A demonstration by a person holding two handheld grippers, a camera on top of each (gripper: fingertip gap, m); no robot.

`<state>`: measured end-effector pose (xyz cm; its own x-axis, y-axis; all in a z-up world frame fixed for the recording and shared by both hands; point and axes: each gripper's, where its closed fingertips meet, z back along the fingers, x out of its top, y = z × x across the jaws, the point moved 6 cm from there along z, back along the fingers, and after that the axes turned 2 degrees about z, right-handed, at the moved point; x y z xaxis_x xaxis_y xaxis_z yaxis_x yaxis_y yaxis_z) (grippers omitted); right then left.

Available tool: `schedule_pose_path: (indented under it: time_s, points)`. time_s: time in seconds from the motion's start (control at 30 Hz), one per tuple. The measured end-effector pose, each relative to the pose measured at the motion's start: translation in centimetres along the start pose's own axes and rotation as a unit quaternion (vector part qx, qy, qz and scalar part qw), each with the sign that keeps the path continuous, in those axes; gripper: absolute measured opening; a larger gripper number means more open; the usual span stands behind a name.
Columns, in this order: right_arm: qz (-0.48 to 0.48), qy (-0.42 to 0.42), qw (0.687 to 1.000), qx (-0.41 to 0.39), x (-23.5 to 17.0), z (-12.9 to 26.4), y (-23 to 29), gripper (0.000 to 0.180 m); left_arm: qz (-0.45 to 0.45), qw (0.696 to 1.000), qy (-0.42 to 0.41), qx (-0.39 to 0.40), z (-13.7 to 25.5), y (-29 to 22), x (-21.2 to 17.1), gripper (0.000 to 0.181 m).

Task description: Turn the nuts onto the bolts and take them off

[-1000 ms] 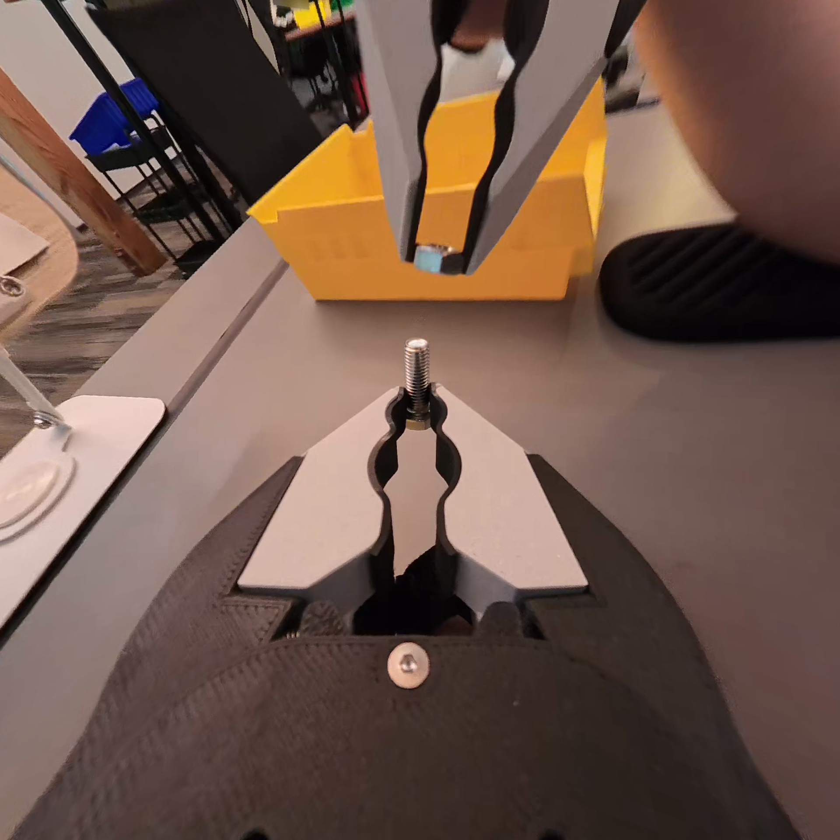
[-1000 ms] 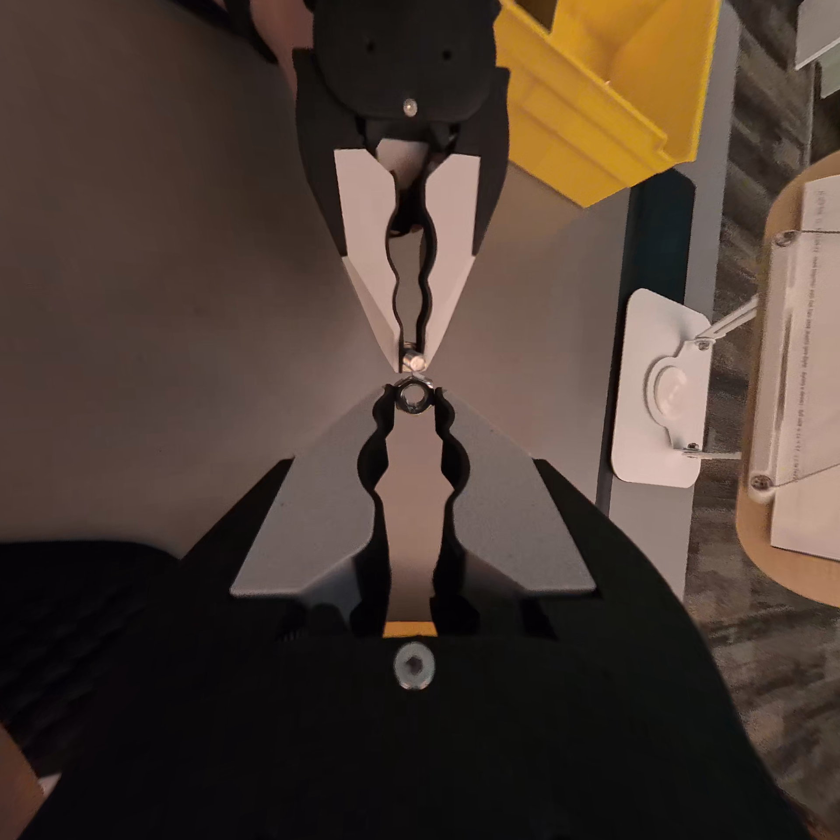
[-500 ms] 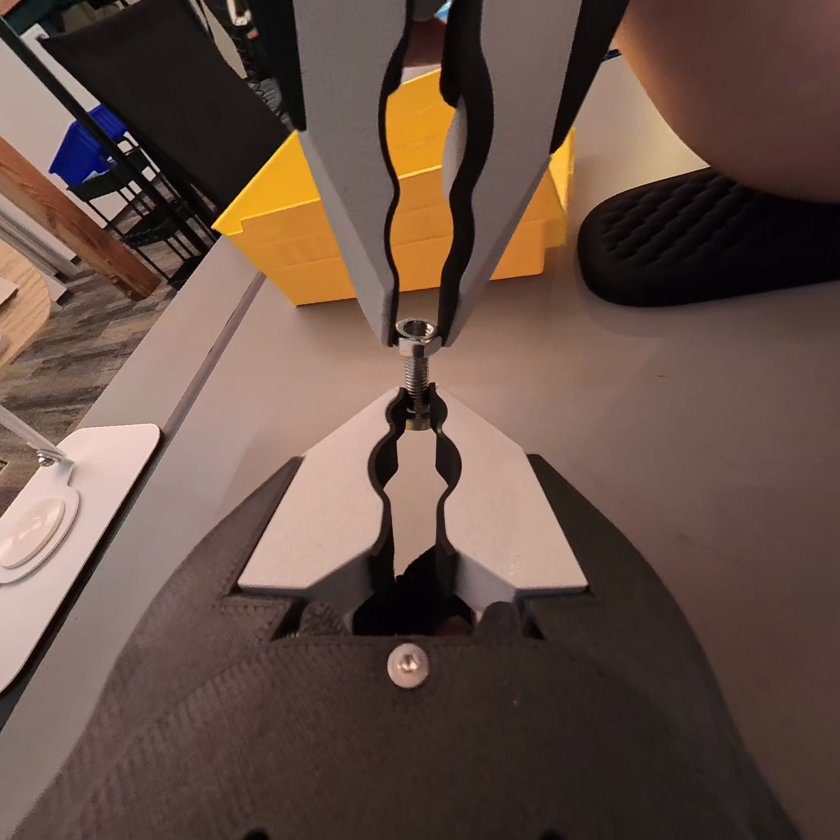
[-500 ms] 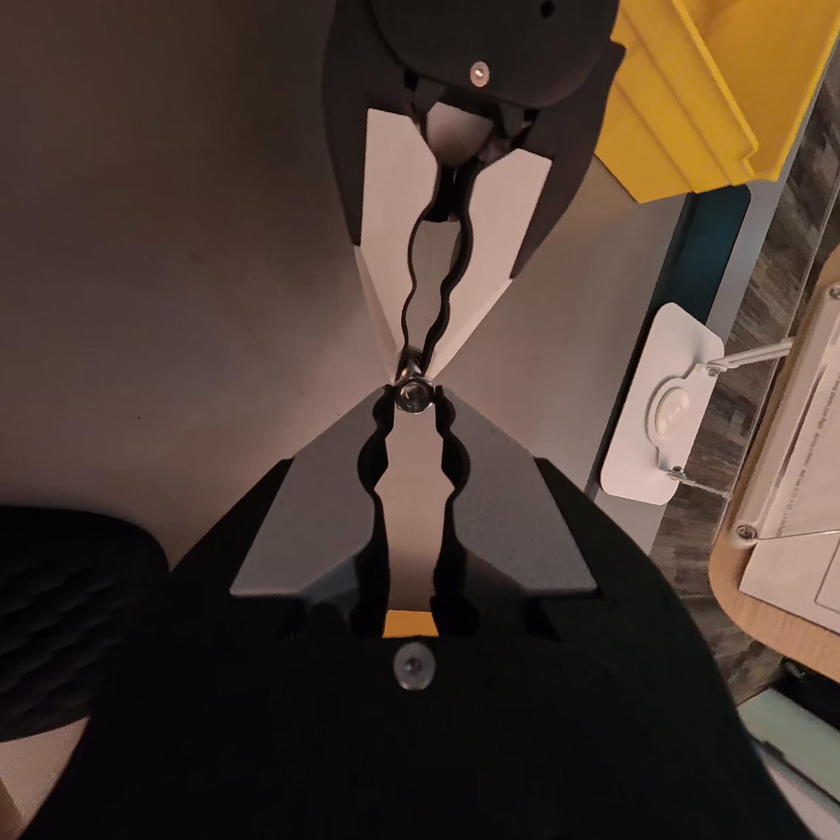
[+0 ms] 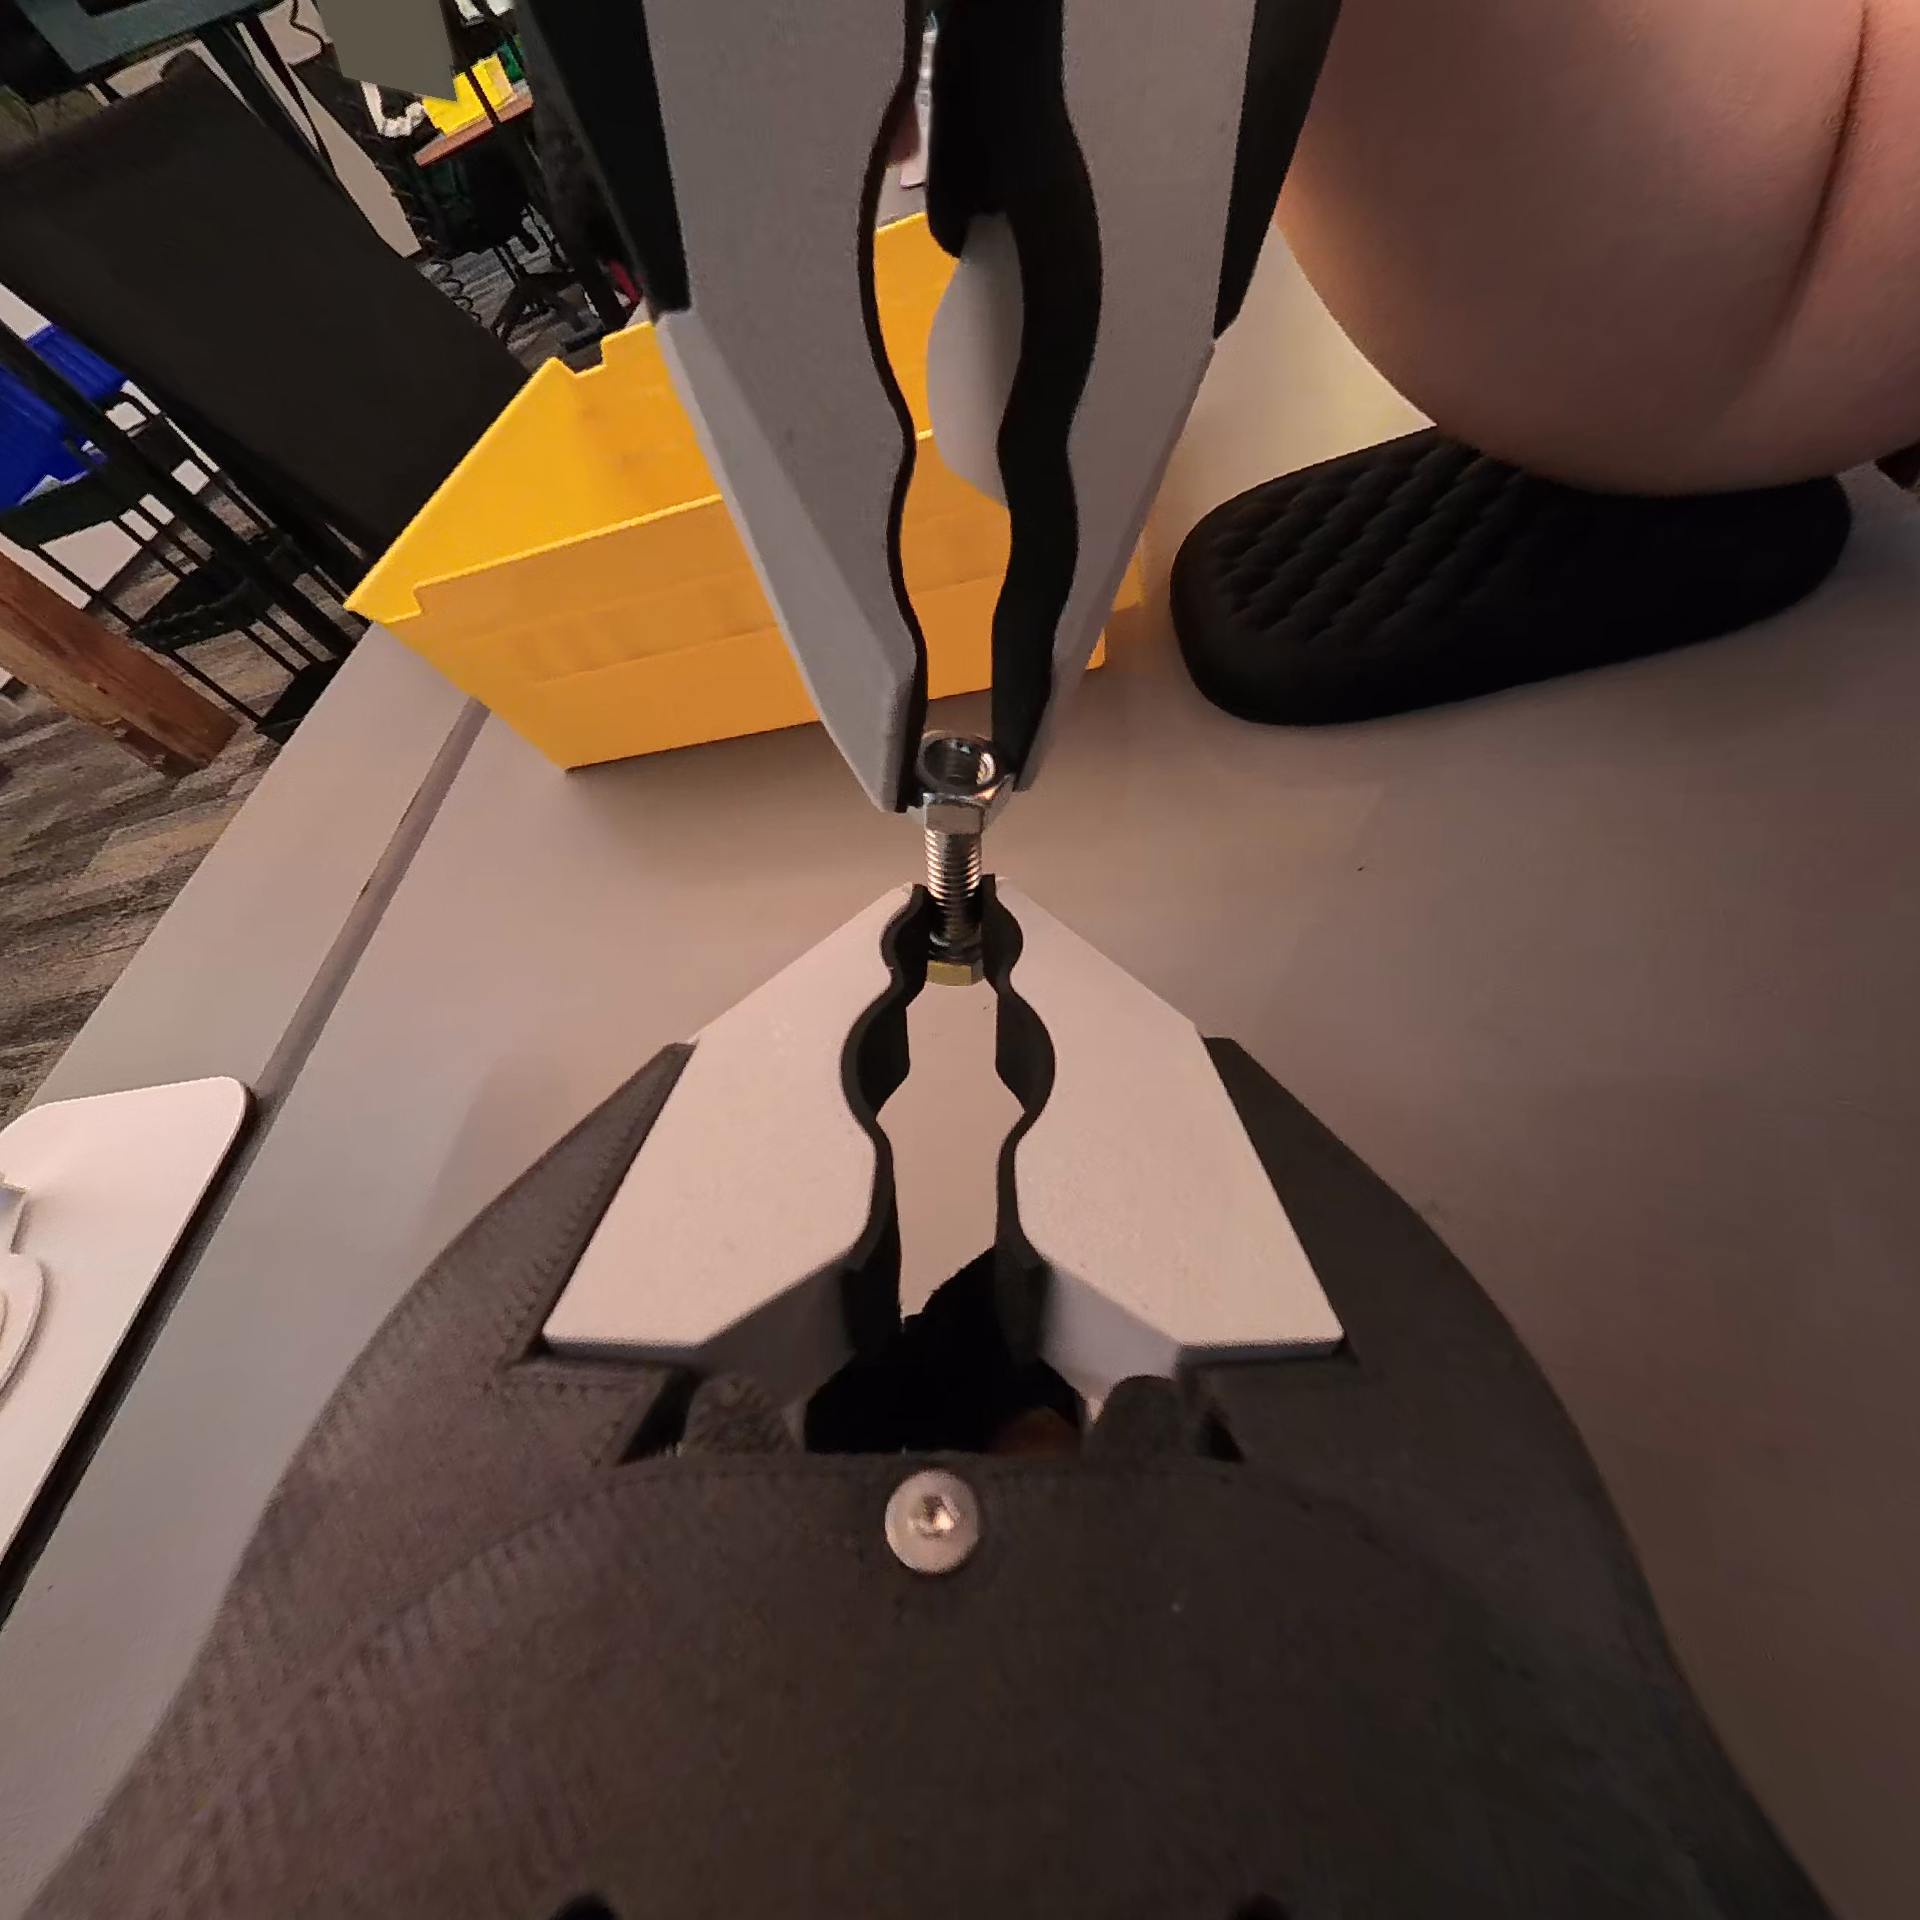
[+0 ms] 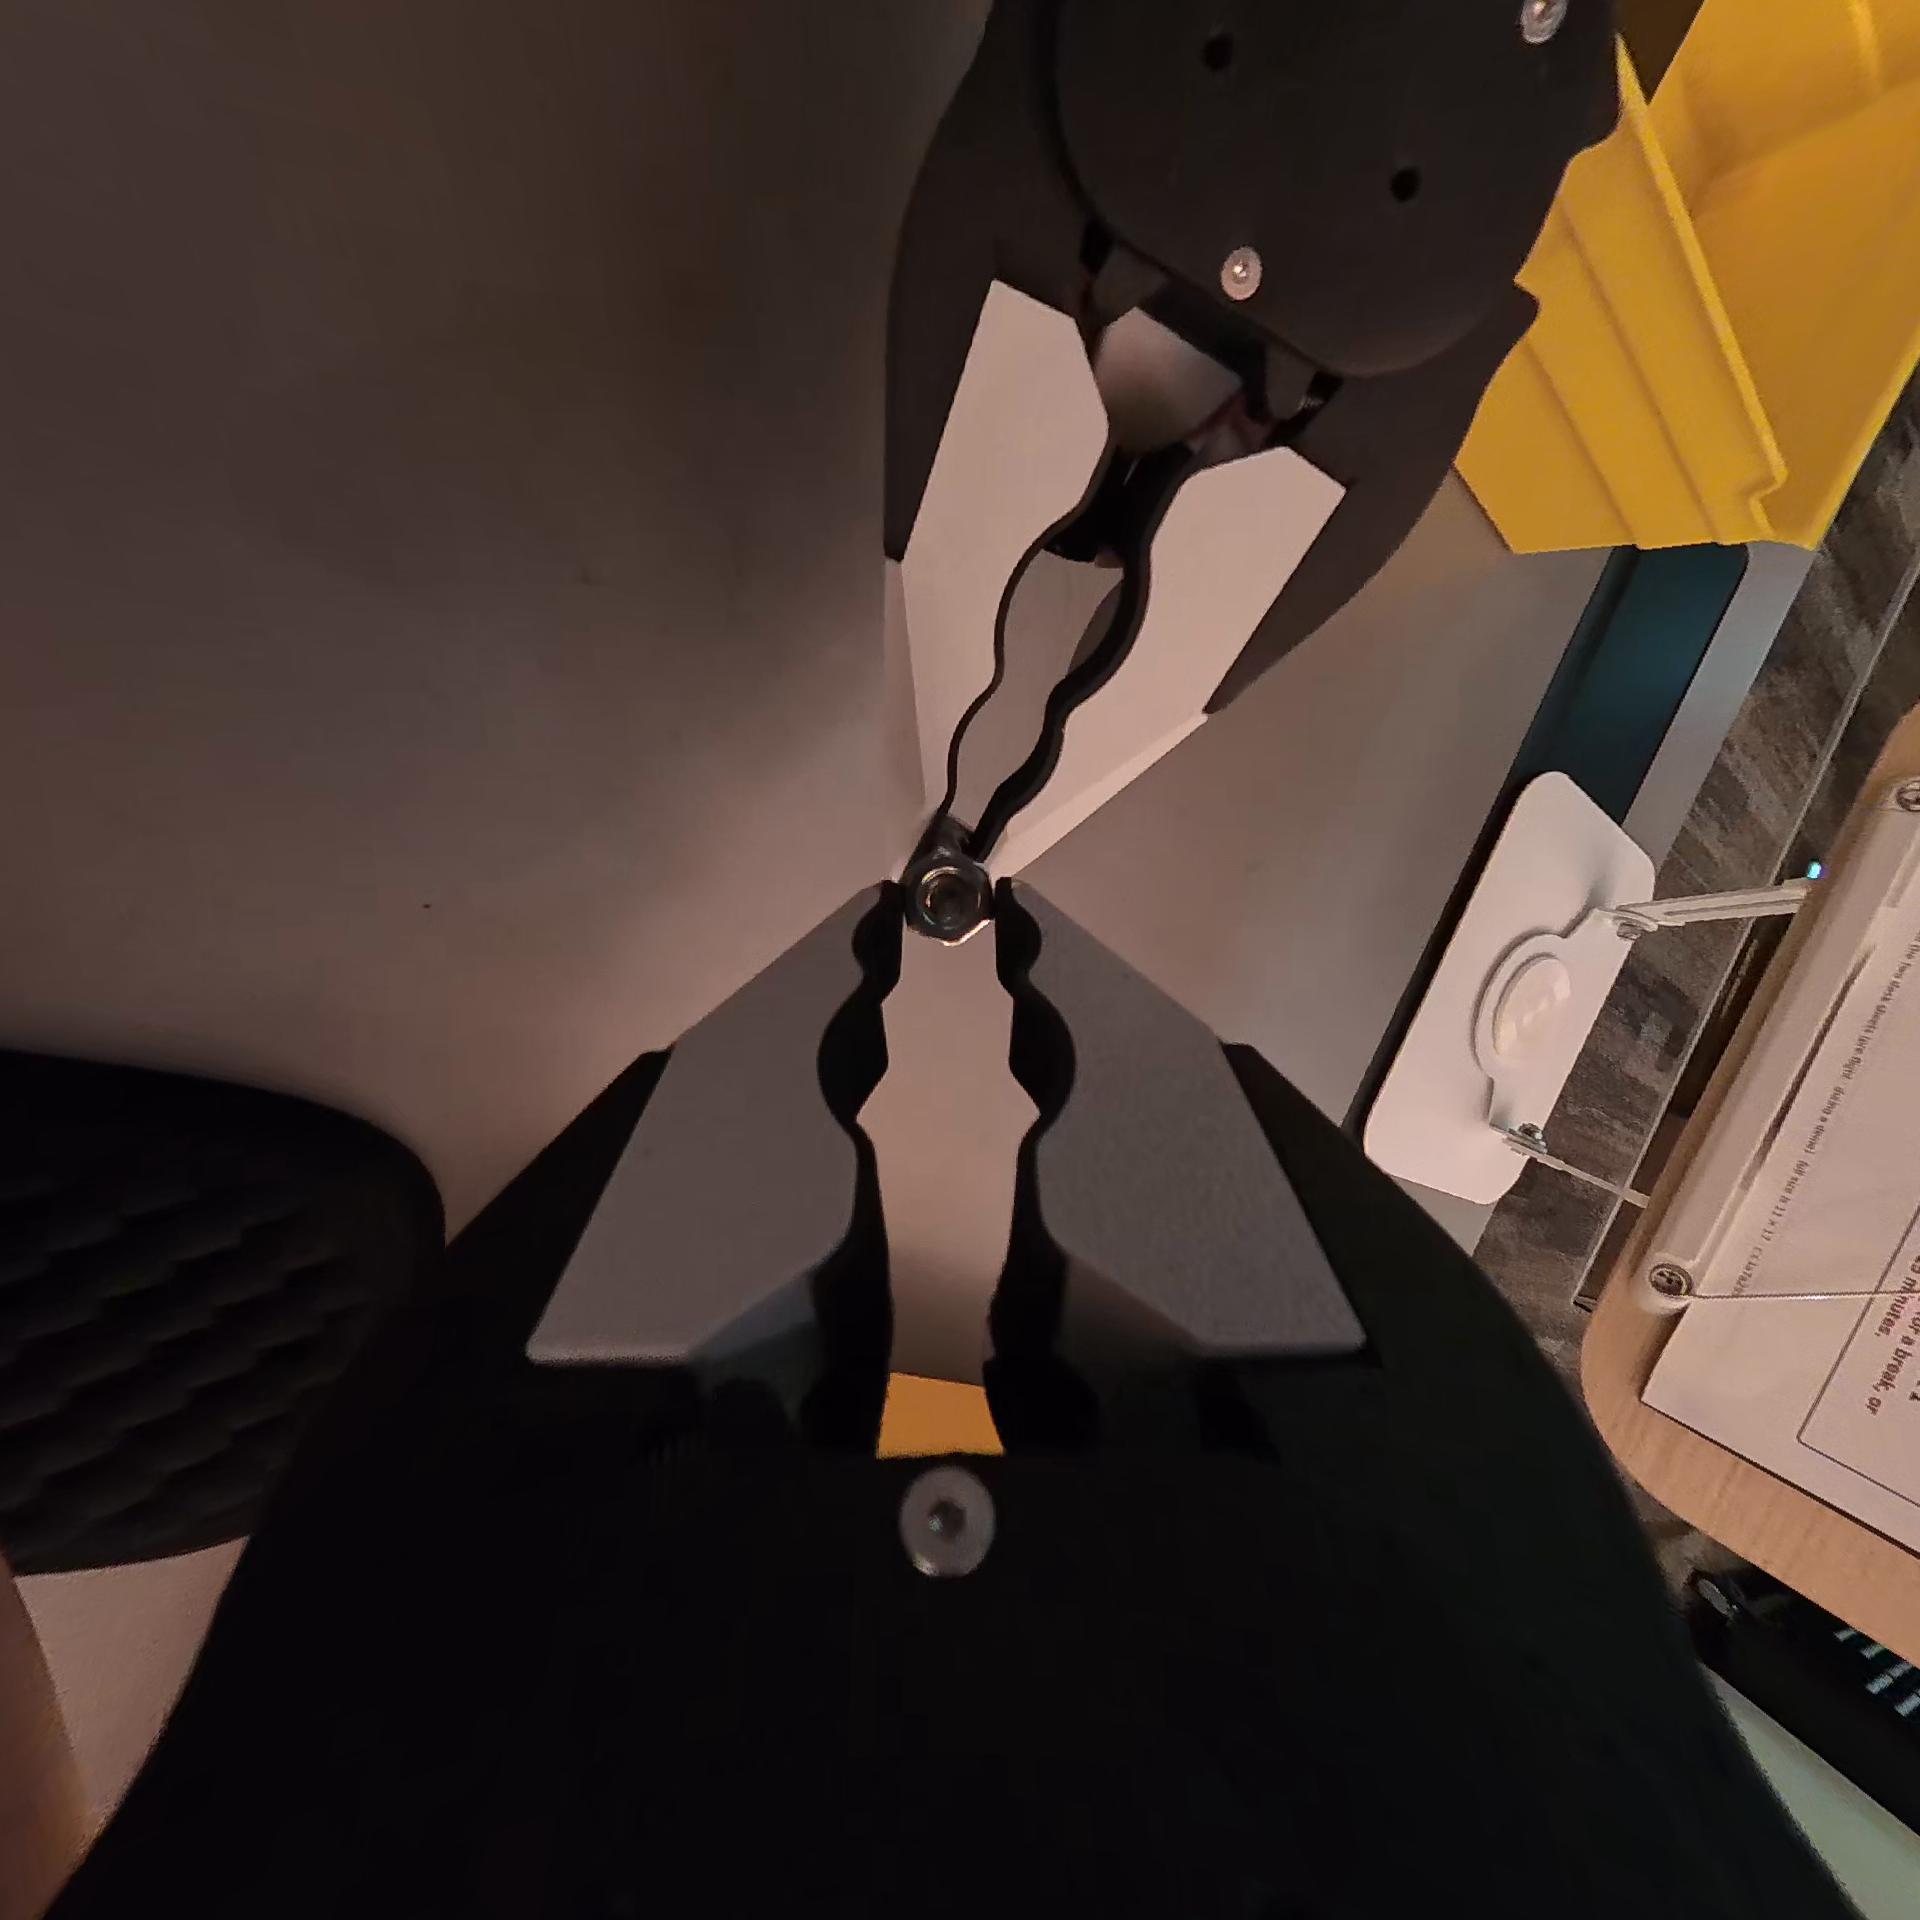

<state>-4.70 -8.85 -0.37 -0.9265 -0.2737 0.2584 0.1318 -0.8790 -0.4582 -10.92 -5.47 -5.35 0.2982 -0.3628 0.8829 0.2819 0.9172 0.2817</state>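
My left gripper (image 5: pixel 953 935) is shut on the lower part of a silver bolt (image 5: pixel 952 871) and holds it upright above the grey table (image 5: pixel 1455 1039), threads up. My right gripper (image 6: pixel 943 914) comes down from above and is shut on a silver hex nut (image 6: pixel 943 906). The nut (image 5: pixel 962 779) sits on the top end of the bolt. In the right wrist view I look down through the nut's hole, and the left gripper (image 6: pixel 961 842) reaches in from the top. The right gripper (image 5: pixel 961 784) shows in the left wrist view too.
A yellow bin (image 5: pixel 623 613) stands behind the grippers near the table's left edge. A black padded rest (image 5: pixel 1496 582) lies at the right with a person's arm (image 5: pixel 1558 239) on it. A white plate (image 5: pixel 94 1226) is fixed to the table's left side. Left and right tips are no more than a few centimetres apart.
The right gripper has come down with the nut onto the bolt's top end. It has since turned about the bolt's axis. The left gripper still holds the bolt.
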Motion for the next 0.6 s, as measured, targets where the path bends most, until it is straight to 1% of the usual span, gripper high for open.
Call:
schedule_pose_path:
  time_s: [0.2, 0.37, 0.53, 0.6]
  points:
    - [-0.011, 0.008, 1.000, -0.008, 0.0, 0.1, -0.2, 0.017, 0.002, 1.000, 0.001, 0.005, 0.1, 0.1, 0.1, 0.007]
    - [-0.081, -0.001, 0.996, -0.025, -0.3, 0.2, -1.5, 0.016, 0.027, 0.999, -0.010, 0.027, 0.5, 1.1, 0.2, 0.007]
    - [-0.116, -0.039, 0.992, -0.034, -0.4, 0.6, -2.4, 0.016, 0.046, 0.998, -0.032, 0.035, 1.2, 1.8, 0.4, 0.007]
    - [-0.108, -0.059, 0.992, -0.035, -0.3, 0.7, -2.5, 0.016, 0.047, 0.998, -0.038, 0.034, 1.4, 1.9, 0.5, 0.007]
